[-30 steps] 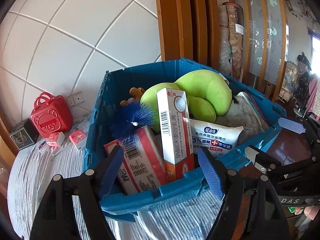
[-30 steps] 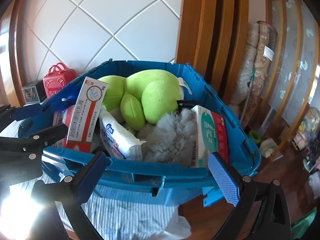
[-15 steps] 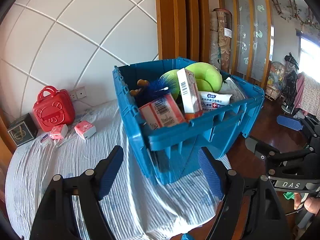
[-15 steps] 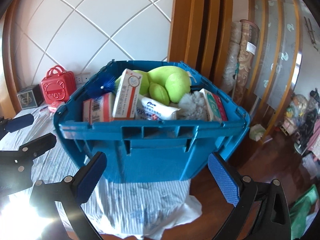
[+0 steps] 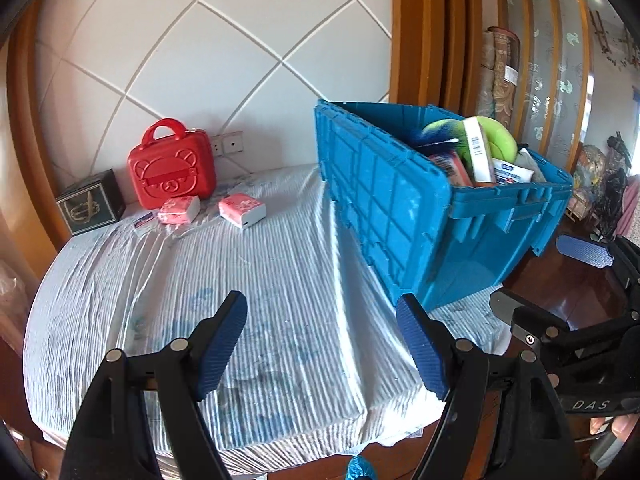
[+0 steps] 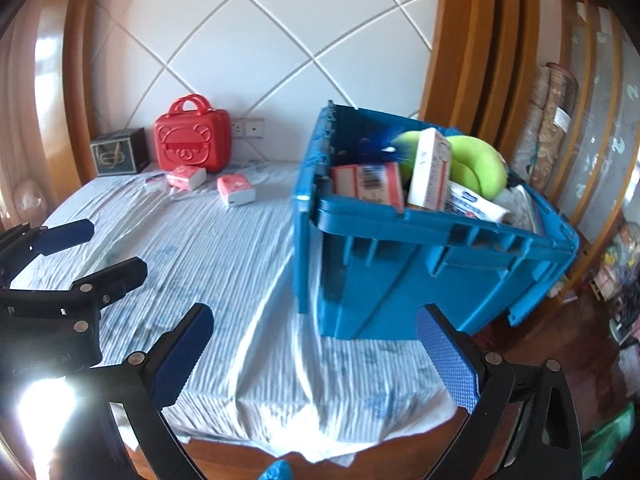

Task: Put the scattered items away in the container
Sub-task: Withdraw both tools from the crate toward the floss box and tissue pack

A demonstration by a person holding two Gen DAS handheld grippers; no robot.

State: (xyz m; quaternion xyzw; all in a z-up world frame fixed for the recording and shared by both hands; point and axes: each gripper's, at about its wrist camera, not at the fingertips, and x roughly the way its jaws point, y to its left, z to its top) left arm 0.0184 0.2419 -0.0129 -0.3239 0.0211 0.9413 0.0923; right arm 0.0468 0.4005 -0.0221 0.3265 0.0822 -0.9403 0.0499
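Nearest me, my left gripper (image 5: 322, 344) has its blue pads spread wide with nothing between them, only the striped sheet (image 5: 248, 280) beneath. My right gripper (image 6: 316, 360) is likewise spread apart and empty, hanging over the near edge of the bed.

Beyond the pads, on the right side of the bed, the blue crate (image 6: 400, 276) sits near the mattress corner, with its hinged lid flap (image 5: 380, 200) hanging open toward the left. It is packed: a red-and-white box (image 6: 370, 184), a tall white carton (image 6: 430, 168) standing upright, a wipes packet (image 6: 476, 204), a blue brush (image 6: 376, 148) and a green plush cushion (image 6: 476, 164).

Farther back on the sheet, well apart from the crate, lie two pink tissue packs (image 5: 242, 208) (image 5: 179, 209). Behind them, against the tiled wall, stand a red bear-face case (image 5: 172, 168) and a dark box (image 5: 90, 208).
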